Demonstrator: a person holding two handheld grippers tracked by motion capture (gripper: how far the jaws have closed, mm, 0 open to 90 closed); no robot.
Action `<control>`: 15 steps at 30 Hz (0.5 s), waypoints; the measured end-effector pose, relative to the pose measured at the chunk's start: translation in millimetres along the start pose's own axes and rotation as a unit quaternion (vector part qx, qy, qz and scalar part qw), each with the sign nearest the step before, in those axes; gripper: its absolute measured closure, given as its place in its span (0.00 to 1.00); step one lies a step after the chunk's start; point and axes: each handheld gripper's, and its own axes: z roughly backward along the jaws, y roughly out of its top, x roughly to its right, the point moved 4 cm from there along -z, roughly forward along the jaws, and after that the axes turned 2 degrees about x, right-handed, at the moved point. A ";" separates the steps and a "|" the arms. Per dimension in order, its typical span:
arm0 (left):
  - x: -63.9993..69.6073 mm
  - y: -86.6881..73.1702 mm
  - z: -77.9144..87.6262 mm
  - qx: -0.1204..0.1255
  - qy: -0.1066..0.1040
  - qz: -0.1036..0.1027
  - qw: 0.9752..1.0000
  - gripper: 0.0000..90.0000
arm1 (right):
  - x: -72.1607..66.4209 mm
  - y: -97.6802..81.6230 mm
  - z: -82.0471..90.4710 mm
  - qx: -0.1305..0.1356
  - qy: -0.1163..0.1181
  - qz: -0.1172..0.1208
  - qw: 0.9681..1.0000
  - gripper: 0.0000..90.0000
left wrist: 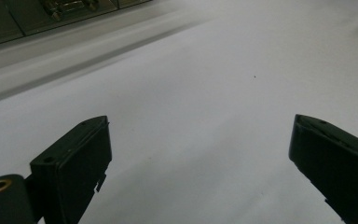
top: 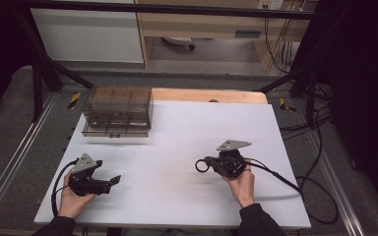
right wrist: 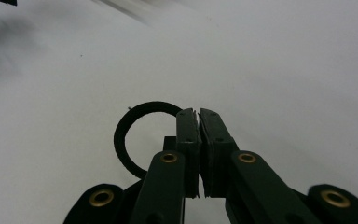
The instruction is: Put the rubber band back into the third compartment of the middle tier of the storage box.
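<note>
A thin black ring (right wrist: pixel 126 135) is pinched by its rim in my right gripper (right wrist: pixel 198 113), whose jaws are pressed together on it. In the high view the ring (top: pixel 202 165) sticks out to the left of the right gripper (top: pixel 210 164), just above the white table (top: pixel 177 132) at centre right. My left gripper (top: pixel 112 182) is at the table's front left, held in a hand and pointing right. Its jaws stand wide apart (left wrist: pixel 200 126) with only bare table between them.
A smoky translucent drawer box (top: pixel 118 110) stands at the table's back left, and its front edge (left wrist: pixel 9 21) shows far ahead of the left gripper. A wooden board (top: pixel 206 95) lies along the back edge. Cables (top: pixel 320 191) trail off the right side.
</note>
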 end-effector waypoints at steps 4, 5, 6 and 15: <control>0.0 0.0 0.3 0.001 0.000 0.001 1.000 0.06 | -4.9 9.1 -7.8 0.002 -0.001 0.003 1.000 0.97; -0.1 0.0 0.3 0.001 0.000 0.001 1.000 0.06 | -7.2 13.7 -11.5 0.004 0.000 0.004 1.000 0.97; -0.1 -0.1 0.3 0.001 0.000 0.001 1.000 0.06 | -8.3 16.0 -13.2 0.006 0.000 0.005 1.000 0.97; -0.2 -0.3 0.5 0.002 0.000 0.002 1.000 0.06 | -16.8 31.1 -24.9 0.013 0.001 0.011 1.000 0.97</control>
